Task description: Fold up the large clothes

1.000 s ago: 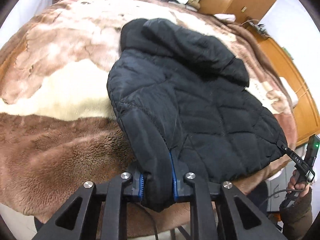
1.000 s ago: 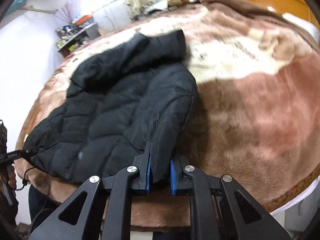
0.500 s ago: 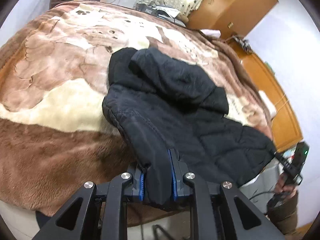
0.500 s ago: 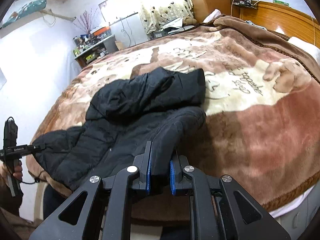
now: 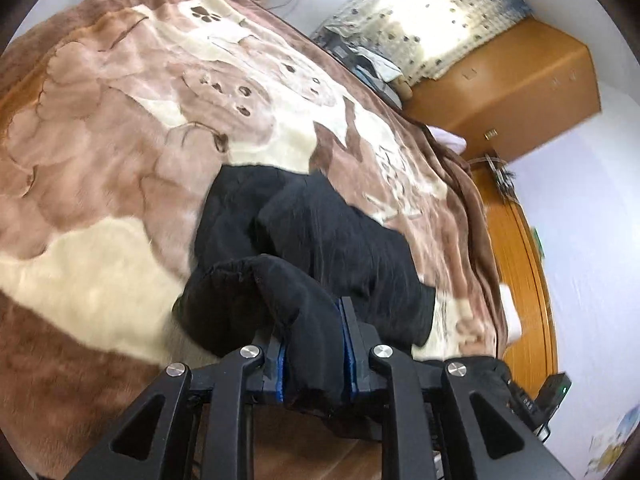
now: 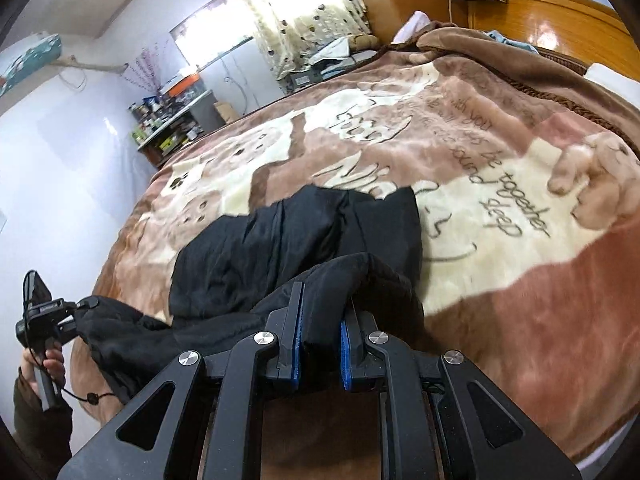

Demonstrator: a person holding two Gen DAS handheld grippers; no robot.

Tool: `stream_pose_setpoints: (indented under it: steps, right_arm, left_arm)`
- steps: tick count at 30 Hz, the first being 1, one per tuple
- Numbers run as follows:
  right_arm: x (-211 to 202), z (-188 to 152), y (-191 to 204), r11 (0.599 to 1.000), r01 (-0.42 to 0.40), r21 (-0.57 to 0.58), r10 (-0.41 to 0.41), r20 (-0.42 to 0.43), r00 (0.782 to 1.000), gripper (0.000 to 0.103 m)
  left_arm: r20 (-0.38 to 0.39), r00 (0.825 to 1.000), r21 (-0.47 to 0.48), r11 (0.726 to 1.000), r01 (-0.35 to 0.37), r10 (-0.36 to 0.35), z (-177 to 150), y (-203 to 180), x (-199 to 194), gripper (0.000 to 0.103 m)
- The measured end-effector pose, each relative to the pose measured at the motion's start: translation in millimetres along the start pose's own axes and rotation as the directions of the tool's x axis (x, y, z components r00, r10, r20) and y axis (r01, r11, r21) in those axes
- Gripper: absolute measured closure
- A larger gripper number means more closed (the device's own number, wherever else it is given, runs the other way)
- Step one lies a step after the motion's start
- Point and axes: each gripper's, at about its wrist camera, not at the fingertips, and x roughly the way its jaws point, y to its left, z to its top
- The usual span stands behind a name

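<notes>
A black quilted hooded jacket (image 5: 328, 240) lies on a brown and cream plush blanket (image 5: 120, 152) that covers a bed. My left gripper (image 5: 314, 354) is shut on a thick fold at one bottom corner of the jacket and holds it raised above the blanket. My right gripper (image 6: 320, 346) is shut on the other bottom corner of the jacket (image 6: 288, 248), also lifted. The hood end rests on the blanket farther away. The left gripper (image 6: 44, 312) shows at the lower left of the right wrist view, held in a hand.
A wooden wardrobe (image 5: 512, 92) and a wooden headboard (image 6: 548, 0) stand past the bed. A curtained window (image 6: 304, 8) and a cluttered shelf (image 6: 168, 120) are at the far side. The blanket (image 6: 520, 240) stretches wide to the right.
Both grippers have risen and tilted up, lifting the jacket's bottom edge off the blanket and carrying it toward the hood. More of the room and far blanket shows now.
</notes>
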Motion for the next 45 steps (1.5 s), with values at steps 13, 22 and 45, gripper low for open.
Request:
stream_pose_setpoints:
  steps: [13, 22, 45]
  right_arm:
    - [80, 70, -11, 0.999, 0.028, 0.036, -0.026, -0.051, 0.998, 0.088]
    - [134, 94, -29, 0.986, 0.035, 0.162, -0.013, -0.138, 0.990, 0.081]
    - [167, 71, -42, 0.971, 0.094, -0.219, -0.119, -0.104, 0.987, 0.036]
  left_arm:
    - [-0.030, 0.996, -0.012, 0.997, -0.080, 0.079, 77, -3, 79, 0.081]
    - [-0.077, 0.988, -0.024, 0.990, -0.137, 0.135, 104, 8, 133, 0.075]
    - [0.054, 0.930, 0.442, 0.827, -0.348, 0.363, 93, -7, 166, 0.016]
